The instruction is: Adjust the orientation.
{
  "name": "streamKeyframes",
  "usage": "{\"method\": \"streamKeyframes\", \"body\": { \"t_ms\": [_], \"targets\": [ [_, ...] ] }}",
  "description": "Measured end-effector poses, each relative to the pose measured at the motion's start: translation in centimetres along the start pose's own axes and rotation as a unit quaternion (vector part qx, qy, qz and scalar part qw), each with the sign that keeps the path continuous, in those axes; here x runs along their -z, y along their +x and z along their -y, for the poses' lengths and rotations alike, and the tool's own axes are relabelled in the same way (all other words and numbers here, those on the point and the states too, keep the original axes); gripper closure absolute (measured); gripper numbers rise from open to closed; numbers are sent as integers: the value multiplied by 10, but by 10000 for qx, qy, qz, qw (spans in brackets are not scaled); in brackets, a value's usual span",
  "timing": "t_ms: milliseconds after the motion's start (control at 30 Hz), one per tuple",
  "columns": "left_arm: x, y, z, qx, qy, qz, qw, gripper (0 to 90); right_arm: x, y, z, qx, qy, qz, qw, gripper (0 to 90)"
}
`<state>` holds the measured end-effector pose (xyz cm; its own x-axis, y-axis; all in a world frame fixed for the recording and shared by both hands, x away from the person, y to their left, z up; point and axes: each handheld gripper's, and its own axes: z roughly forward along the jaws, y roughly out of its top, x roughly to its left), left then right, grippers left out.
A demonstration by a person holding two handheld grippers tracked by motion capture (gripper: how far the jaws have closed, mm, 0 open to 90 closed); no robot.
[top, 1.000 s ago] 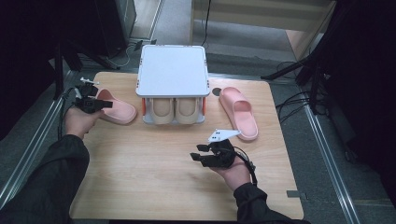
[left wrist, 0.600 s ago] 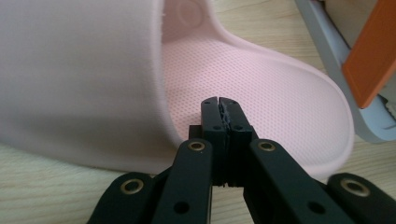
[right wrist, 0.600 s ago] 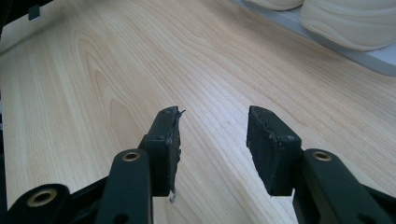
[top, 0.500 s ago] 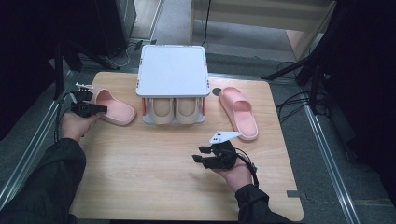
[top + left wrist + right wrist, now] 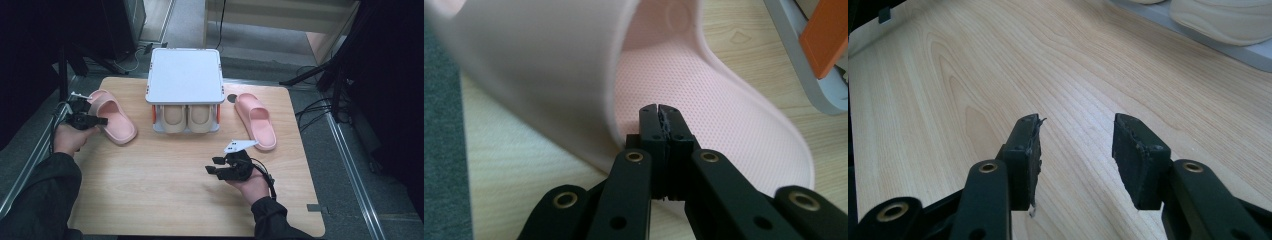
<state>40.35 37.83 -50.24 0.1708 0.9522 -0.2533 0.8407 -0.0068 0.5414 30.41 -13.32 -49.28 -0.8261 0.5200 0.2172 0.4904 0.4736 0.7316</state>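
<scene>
A pink slipper [image 5: 119, 125] lies at the table's left. My left gripper [image 5: 101, 120] is at its strap end. In the left gripper view this gripper [image 5: 659, 112] is shut with nothing between its jaws. Its tips hang just over the dotted insole [image 5: 719, 105], close beside the strap [image 5: 544, 65]. A second pink slipper [image 5: 257, 120] lies at the right of the shoe rack [image 5: 185, 75]. My right gripper [image 5: 213, 165] rests open over bare wood in the front middle of the table. Its jaws [image 5: 1075, 135] hold nothing.
The grey rack with orange posts [image 5: 829, 35] stands at the back middle, with two beige shoes [image 5: 188, 118] under its top. Its base and those shoes [image 5: 1228, 17] lie just beyond the right gripper. Bare wooden tabletop [image 5: 150, 190] spreads in front.
The left hand has moved left and a little lower. The left slipper seems to have slid left with it. The right hand has kept still.
</scene>
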Motion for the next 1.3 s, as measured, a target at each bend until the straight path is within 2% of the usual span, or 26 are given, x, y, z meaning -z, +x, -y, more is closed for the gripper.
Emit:
{"method": "streamKeyframes", "body": {
  "t_ms": [167,300,400,567,700,733,800,900,1033,1200,1300],
  "targets": [
    [4,0,3,-15,9,13,10000,891,0,-2,-1,-18,-55,-38,10000,550],
    [13,-4,3,127,-98,146,9998,778,0,-4,-2,-62,-81,-32,9999,550],
    [20,-5,4,87,-159,93,9998,689,0,-4,-3,-69,-65,-27,10000,550],
    [31,2,6,220,-278,23,9994,562,-1,-4,-4,-11,-61,-50,10000,550],
    [29,11,7,351,-310,-142,9988,493,-2,-4,-4,-56,-38,-77,9999,550],
    [25,14,7,418,-319,-239,9983,483,-2,-5,-4,-78,-27,-79,9999,550],
    [20,18,6,534,-265,-274,9978,480,-3,-6,-4,-69,-24,-77,9999,549],
    [12,22,5,720,-334,-269,9965,476,-1,-5,-4,-68,-43,-62,9999,549],
    [4,21,0,760,-426,-350,9956,469,0,-7,-3,-108,-48,-24,9999,548],
    [-5,24,-5,844,-349,-497,9946,473,1,-7,0,-137,-28,19,9999,547],
    [-6,25,-6,847,-389,-556,9941,494,2,-7,2,-158,3,52,9999,546]
  ]
}}
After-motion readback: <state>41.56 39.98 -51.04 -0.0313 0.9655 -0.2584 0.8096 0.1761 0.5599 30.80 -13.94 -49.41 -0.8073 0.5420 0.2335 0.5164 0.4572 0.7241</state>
